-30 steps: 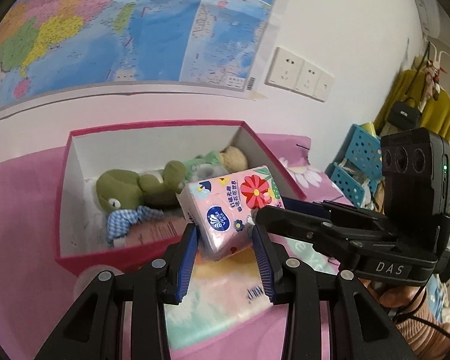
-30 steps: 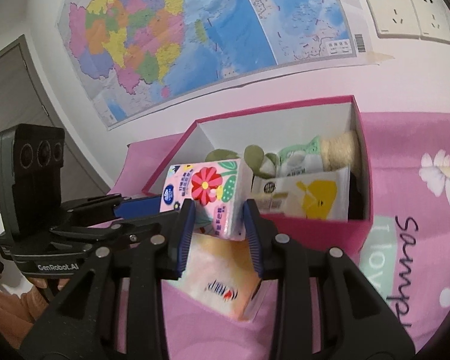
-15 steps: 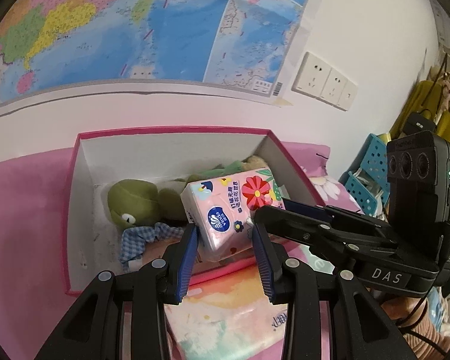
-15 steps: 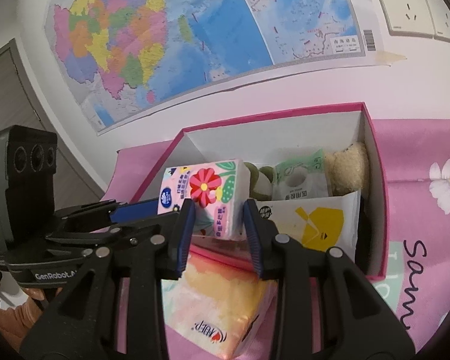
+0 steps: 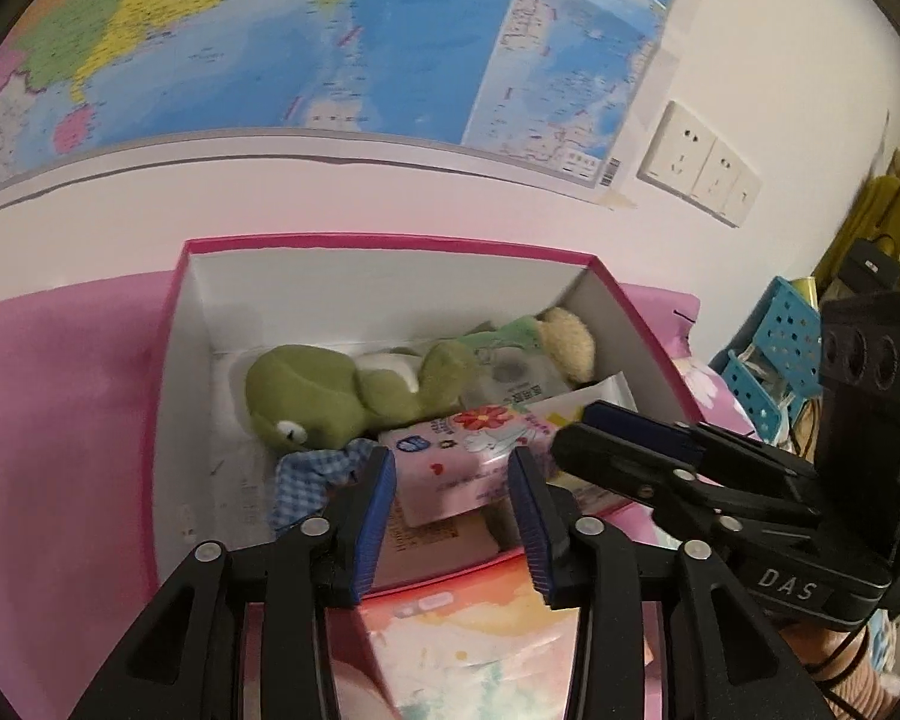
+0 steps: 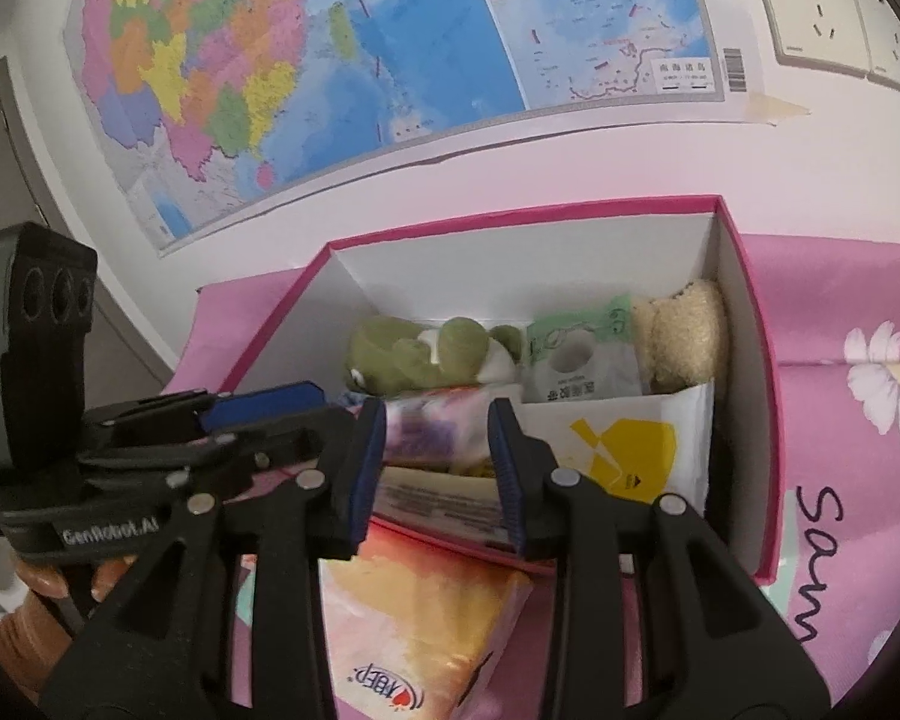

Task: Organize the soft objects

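Nearest the lenses, an orange tissue pack [image 5: 462, 630] lies on the pink flowered cover [image 5: 60, 420], just in front of the pink box [image 5: 390, 240] and touching its front wall. Above it the left tongs [image 5: 450, 468] reach over that wall into the box. Their jaws have just been opening, and the floral tissue pack [image 5: 468, 450] lies between them, flat and slightly tilted on the things underneath; the pads seem to have come off its sides.

The right tongs [image 6: 435, 420] come in from the other side and cross in front of the left pair. In the right wrist view the same pack is blurred but fills the gap between the blue pads, so they look clamped on its far end. A person's fingers [image 6: 42, 594] grip the left handle at that view's lower left edge.

Inside the box, a white pack with a yellow mark [image 6: 624, 456] stands against the right wall. A blue checked cloth [image 5: 312, 474] sits just left of the floral pack. Behind these lie a green frog plush [image 5: 306, 396], a green-and-white packet [image 6: 576, 354] and a beige plush [image 6: 684, 330] in the far right corner.

Beyond the box, a large map [image 5: 330, 30] hangs on the wall, with wall sockets [image 5: 696, 168] to its right. Blue baskets [image 5: 774, 330] stand off to the right.
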